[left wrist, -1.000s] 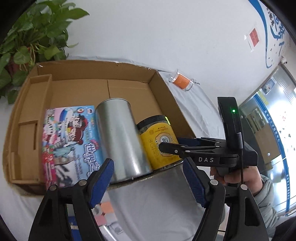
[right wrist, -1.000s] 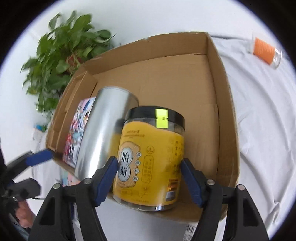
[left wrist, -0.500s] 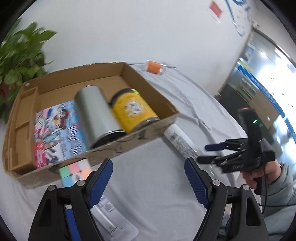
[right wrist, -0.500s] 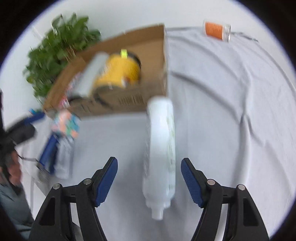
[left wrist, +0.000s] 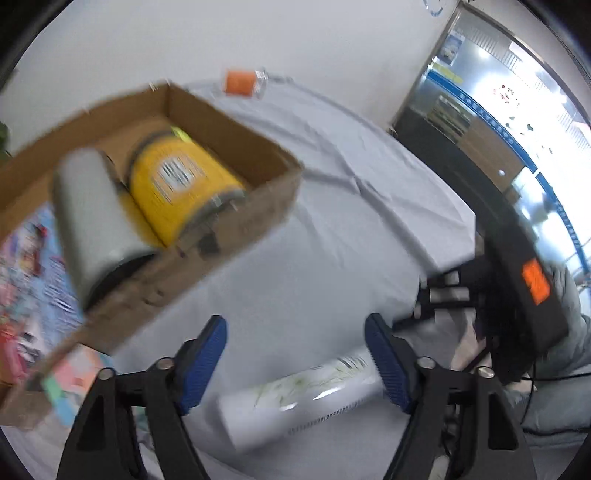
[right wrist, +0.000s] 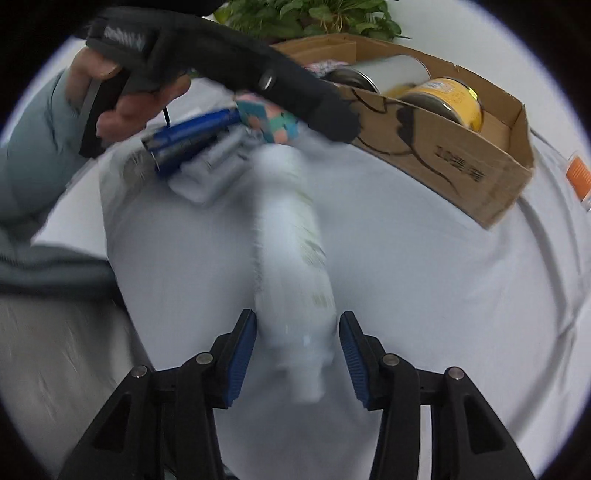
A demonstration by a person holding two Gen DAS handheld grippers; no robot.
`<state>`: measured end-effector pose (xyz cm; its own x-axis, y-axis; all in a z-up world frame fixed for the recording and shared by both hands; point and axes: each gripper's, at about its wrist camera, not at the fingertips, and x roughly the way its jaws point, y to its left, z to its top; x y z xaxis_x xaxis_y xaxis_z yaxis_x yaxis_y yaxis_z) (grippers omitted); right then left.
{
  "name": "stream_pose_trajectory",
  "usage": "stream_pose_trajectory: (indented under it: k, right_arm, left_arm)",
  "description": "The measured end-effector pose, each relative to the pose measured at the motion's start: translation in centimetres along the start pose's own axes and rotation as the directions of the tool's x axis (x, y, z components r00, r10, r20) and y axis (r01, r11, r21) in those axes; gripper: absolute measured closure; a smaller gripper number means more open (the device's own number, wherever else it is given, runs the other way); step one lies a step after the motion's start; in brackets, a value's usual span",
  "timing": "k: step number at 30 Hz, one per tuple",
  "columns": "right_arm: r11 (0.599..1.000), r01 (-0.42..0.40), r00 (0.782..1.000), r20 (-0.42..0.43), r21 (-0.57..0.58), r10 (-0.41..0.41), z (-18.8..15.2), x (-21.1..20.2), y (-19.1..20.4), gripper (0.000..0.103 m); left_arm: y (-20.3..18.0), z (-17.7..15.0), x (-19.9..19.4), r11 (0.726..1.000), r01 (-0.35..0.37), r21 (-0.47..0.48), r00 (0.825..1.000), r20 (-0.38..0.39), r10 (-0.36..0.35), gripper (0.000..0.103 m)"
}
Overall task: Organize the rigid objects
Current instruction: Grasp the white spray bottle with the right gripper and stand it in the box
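Note:
A white bottle [right wrist: 295, 258] lies on the grey cloth; it also shows in the left wrist view [left wrist: 303, 395]. My right gripper [right wrist: 297, 360] is open with its blue pads on either side of the bottle's near end, not closed on it. My left gripper [left wrist: 295, 363] is open and empty above the cloth, just beyond the bottle. A cardboard box [left wrist: 236, 229] holds a yellow jar [left wrist: 181, 188], a silver can [left wrist: 92, 218] and a colourful flat box [left wrist: 26, 288]. The views are blurred.
A colour cube [right wrist: 269, 118], a blue object [right wrist: 192, 133] and grey packs [right wrist: 214, 162] lie left of the box. An orange-labelled jar [left wrist: 242, 83] lies at the far table edge. A green plant [right wrist: 306, 14] stands behind the box.
Both grippers pulled back from the box. The right gripper swung round and came down over the white bottle's near end. The left gripper swung right, toward the bottle.

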<state>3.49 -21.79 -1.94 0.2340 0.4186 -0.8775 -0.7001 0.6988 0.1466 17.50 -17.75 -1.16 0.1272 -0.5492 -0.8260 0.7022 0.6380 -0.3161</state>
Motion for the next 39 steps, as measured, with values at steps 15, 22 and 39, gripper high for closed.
stream_pose_trajectory:
  k: [15,22,39]
  right_arm:
    - [0.749,-0.030,0.997,0.075,0.662,-0.027,-4.6,-5.5,-10.8,0.057]
    - [0.573,-0.257,0.958,0.128,0.778,0.255,-8.3,-2.7,-4.3,0.057]
    - [0.618,-0.179,0.982,0.180,0.766,0.062,-1.8,0.7,-2.9,0.054]
  left_arm:
    - [-3.9,-5.5,3.2,0.998,-0.030,-0.055,0.976,-0.219,0.017,0.045]
    - [-4.8,-7.2,3.5,0.995,-0.060,-0.079,0.972,-0.230,0.040,0.056]
    - [-5.6,-7.4,1.7,0.953,-0.085,-0.292,0.993,-0.098,0.059,0.061]
